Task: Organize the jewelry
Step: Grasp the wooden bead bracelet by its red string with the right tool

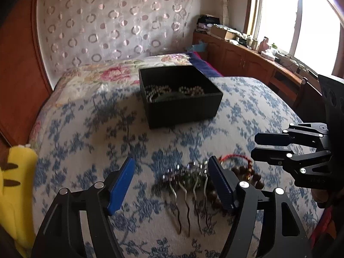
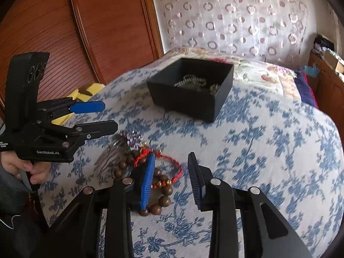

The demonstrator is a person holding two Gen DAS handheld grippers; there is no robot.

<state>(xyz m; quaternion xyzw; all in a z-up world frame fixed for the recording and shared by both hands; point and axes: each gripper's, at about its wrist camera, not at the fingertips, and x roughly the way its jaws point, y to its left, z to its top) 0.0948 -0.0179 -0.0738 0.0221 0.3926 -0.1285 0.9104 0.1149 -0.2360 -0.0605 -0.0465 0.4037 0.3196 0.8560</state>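
A black open box point(image 1: 182, 105) sits on the bed and holds pearl and bead strings point(image 1: 158, 91); it also shows in the right wrist view point(image 2: 193, 99). A jewelled hair comb point(image 1: 189, 185) lies in front of my open, empty left gripper point(image 1: 172, 169), between its jaws. Beside it lie a brown wooden bead bracelet point(image 2: 160, 203) and a red cord bracelet point(image 2: 169, 159). My right gripper point(image 2: 172, 165) is open and empty, just above these bracelets. The left gripper shows in the right wrist view point(image 2: 109, 116), over the comb point(image 2: 120, 148).
A blue floral bedspread point(image 1: 90, 129) covers the bed. A yellow plush toy point(image 1: 15, 185) sits at the left edge. A wooden wardrobe point(image 2: 86, 32) stands left, and a cluttered wooden cabinet point(image 1: 247, 51) runs under the window.
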